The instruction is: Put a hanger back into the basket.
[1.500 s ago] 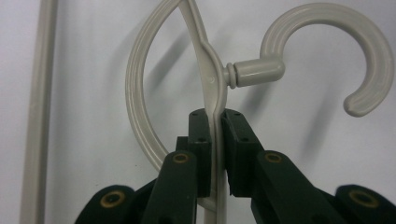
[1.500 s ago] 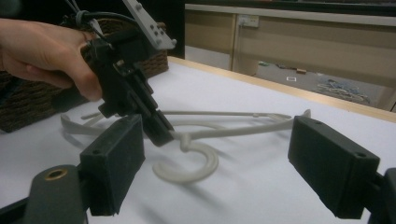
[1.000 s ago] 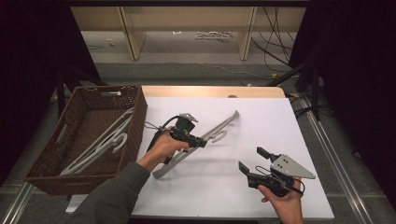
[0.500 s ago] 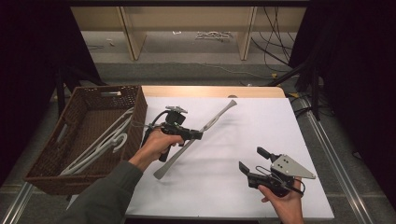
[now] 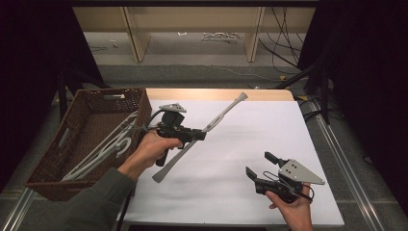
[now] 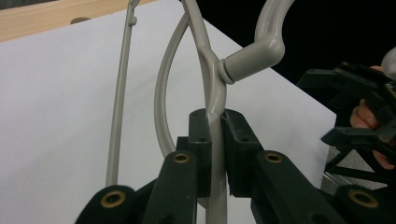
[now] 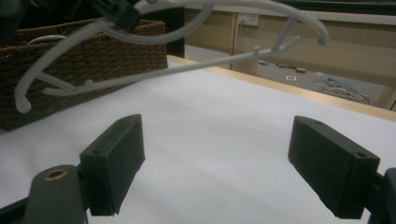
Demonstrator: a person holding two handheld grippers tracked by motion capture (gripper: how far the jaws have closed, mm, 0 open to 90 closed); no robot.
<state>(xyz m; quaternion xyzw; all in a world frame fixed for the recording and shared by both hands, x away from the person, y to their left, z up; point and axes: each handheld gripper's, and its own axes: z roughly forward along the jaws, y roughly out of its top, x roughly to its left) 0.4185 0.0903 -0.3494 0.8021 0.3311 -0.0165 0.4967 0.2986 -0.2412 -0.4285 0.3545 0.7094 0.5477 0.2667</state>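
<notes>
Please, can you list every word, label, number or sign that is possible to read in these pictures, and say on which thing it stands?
There is no readable text.
Hanger, basket and white table cover: no writing visible.
Left gripper and right gripper: no label visible.
Small things on the floor behind the table: too blurred to read.

You work at a wooden table (image 5: pixel 219 94) whose top is almost wholly covered by a white sheet (image 5: pixel 255 139), leaving a bare wood strip along the far edge. At the sheet's left edge stands a dark wicker basket (image 5: pixel 91 103), with pale grey hangers (image 5: pixel 103 149) lying inside it.
</notes>
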